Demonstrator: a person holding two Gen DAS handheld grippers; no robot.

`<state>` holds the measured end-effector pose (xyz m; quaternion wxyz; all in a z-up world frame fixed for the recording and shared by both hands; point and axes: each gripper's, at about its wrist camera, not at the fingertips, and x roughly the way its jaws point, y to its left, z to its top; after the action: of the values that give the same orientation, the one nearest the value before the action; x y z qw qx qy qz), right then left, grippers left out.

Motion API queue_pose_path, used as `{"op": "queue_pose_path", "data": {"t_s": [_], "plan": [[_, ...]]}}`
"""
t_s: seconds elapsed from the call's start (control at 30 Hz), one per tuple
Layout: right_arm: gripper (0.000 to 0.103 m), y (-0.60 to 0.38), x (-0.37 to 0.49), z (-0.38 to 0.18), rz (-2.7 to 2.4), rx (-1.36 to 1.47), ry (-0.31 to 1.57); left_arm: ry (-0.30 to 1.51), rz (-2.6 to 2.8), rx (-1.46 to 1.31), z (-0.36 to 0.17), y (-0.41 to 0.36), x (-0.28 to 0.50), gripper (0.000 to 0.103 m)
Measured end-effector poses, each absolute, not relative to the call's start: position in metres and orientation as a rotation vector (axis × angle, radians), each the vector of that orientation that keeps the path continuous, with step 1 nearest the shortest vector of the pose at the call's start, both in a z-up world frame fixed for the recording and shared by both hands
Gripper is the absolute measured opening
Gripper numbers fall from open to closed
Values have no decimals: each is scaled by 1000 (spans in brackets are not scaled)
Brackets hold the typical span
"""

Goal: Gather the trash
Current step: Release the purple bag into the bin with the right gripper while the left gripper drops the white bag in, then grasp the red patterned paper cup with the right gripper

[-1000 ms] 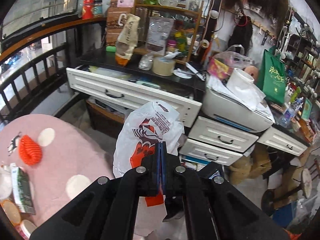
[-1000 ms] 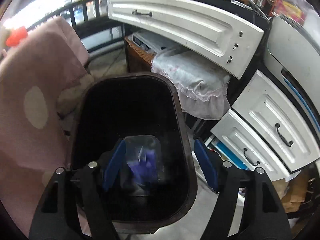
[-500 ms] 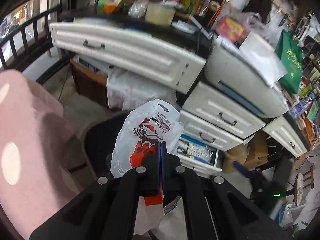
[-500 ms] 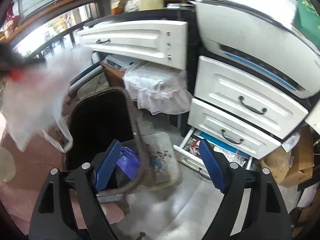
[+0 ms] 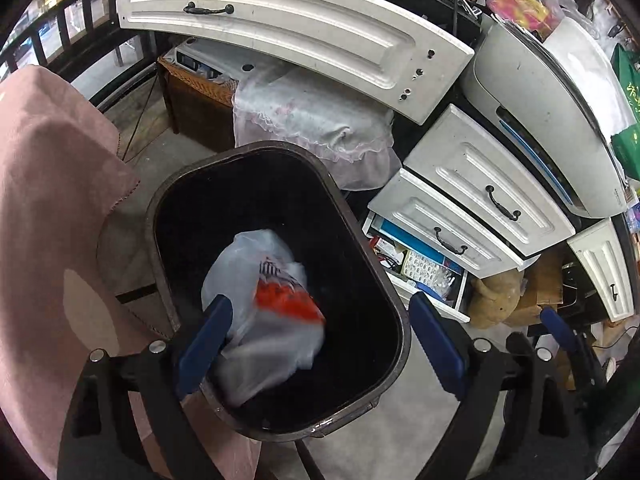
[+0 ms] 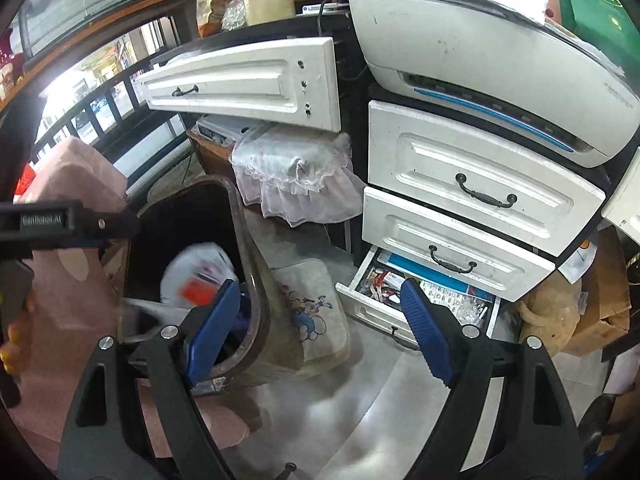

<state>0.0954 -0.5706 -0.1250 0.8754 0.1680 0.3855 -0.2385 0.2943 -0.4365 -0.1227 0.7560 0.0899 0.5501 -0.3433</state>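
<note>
A white plastic bag with red print (image 5: 264, 304) drops blurred inside the black trash bin (image 5: 372, 264). My left gripper (image 5: 318, 308) hangs right over the bin's mouth, its jaws opening wide; the bag lies below and between them, touching neither pad. In the right wrist view the same bag (image 6: 196, 276) shows inside the bin (image 6: 244, 248), with something purple beside it. My right gripper (image 6: 320, 296) stands open and holds nothing, to the right of the bin above a floor mat (image 6: 316, 312). The left gripper's black body (image 6: 60, 222) and a hand (image 6: 12, 344) show at the left edge.
White drawers (image 5: 472, 184) stand right of the bin, the lowest one (image 5: 420, 276) pulled open and full of small items. A long white drawer front (image 5: 280, 20) juts out above a lace-covered box (image 5: 312, 120). Pink cloth (image 5: 52, 200) borders the bin's left; a printer (image 6: 500, 60) tops the drawers.
My left gripper came down over the bin, opened and let the bag go; the bag is falling in. My right gripper swung right, away from the bin's mouth.
</note>
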Motion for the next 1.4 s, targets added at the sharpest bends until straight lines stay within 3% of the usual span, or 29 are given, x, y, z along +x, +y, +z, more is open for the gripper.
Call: {"op": "queue_pose_path", "data": {"t_s": [0.33, 0.6, 0.9, 1.4], "plan": [[82, -571, 90, -105, -524, 361, 760, 1069, -825, 115, -69, -384, 281, 95], [82, -517, 114, -79, -326, 291, 738, 880, -707, 112, -15, -272, 252, 98], [82, -352, 174, -25, 239, 54, 709, 708, -386, 167, 24, -122, 226, 98], [82, -66, 219, 5, 823, -580, 637, 802, -56, 134, 2, 81, 185, 98]]}}
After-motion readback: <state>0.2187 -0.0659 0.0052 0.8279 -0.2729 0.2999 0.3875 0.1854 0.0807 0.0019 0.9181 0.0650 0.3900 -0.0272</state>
